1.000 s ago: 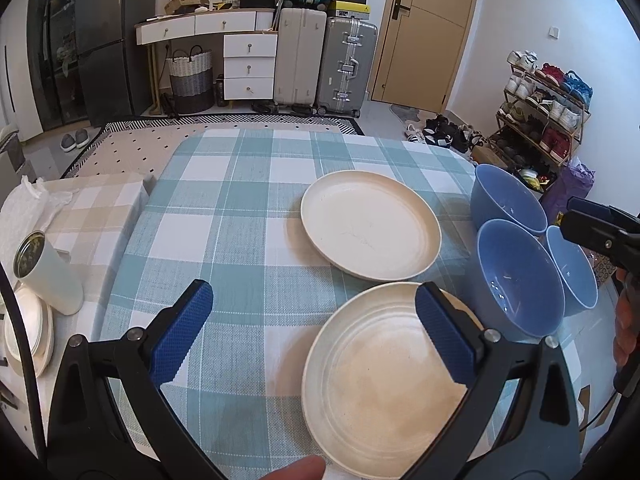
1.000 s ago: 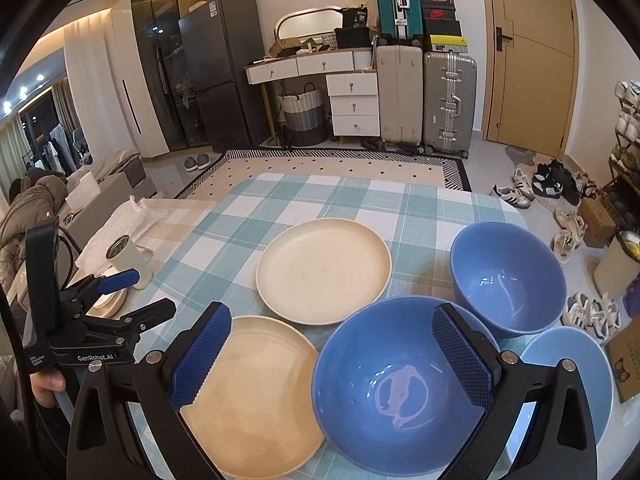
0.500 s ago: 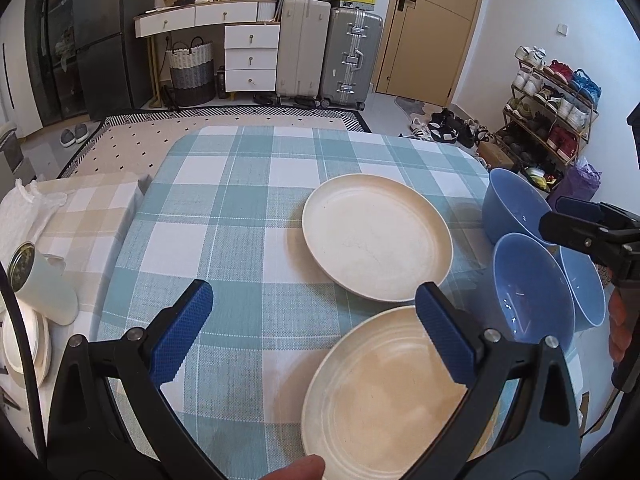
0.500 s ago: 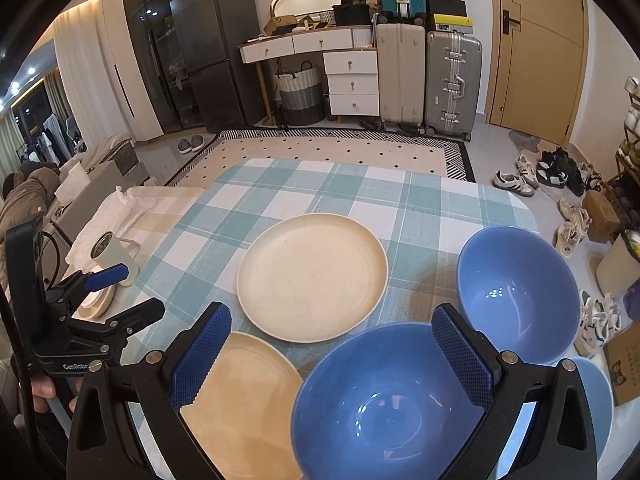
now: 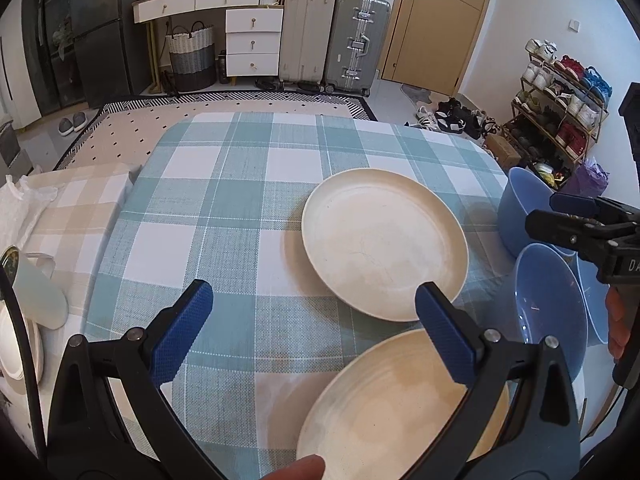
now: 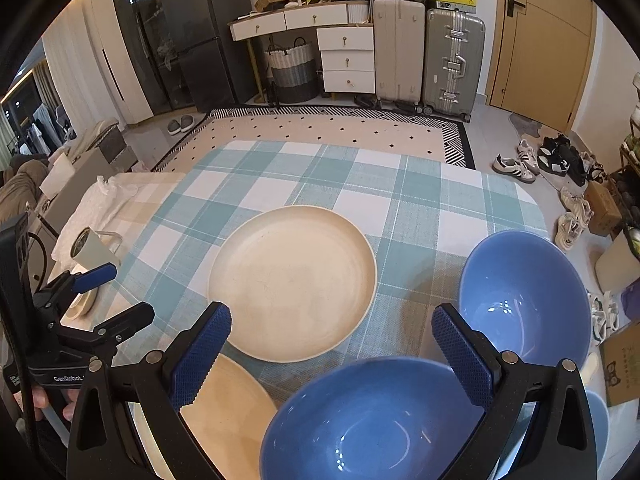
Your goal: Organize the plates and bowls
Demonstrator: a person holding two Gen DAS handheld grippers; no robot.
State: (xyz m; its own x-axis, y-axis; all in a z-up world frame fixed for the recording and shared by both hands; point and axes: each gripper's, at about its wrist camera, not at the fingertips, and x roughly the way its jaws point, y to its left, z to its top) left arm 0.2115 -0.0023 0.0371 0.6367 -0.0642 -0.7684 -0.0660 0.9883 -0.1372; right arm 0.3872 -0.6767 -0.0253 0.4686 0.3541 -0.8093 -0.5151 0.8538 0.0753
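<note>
Two cream plates lie on the checked tablecloth: a far plate (image 5: 384,240) (image 6: 292,280) and a near plate (image 5: 400,404) (image 6: 224,412). Three blue bowls stand at the right: a near bowl (image 5: 548,308) (image 6: 372,420), a far bowl (image 5: 520,204) (image 6: 524,300), and a third (image 5: 592,300) partly hidden. My left gripper (image 5: 312,332) is open and empty above the near plate's left side. My right gripper (image 6: 332,348) is open and empty above the near bowl's far rim; it also shows in the left wrist view (image 5: 576,216).
A white mug (image 5: 36,288) (image 6: 92,248) and a small white dish (image 5: 16,344) sit on a beige cloth at the table's left edge. Beyond the table are a rug, drawers, suitcases (image 6: 452,64) and a shoe rack (image 5: 560,96).
Both grippers have drawn back toward me and tilted up. The plates and bowls now sit lower in each view. Nothing on the table has moved.
</note>
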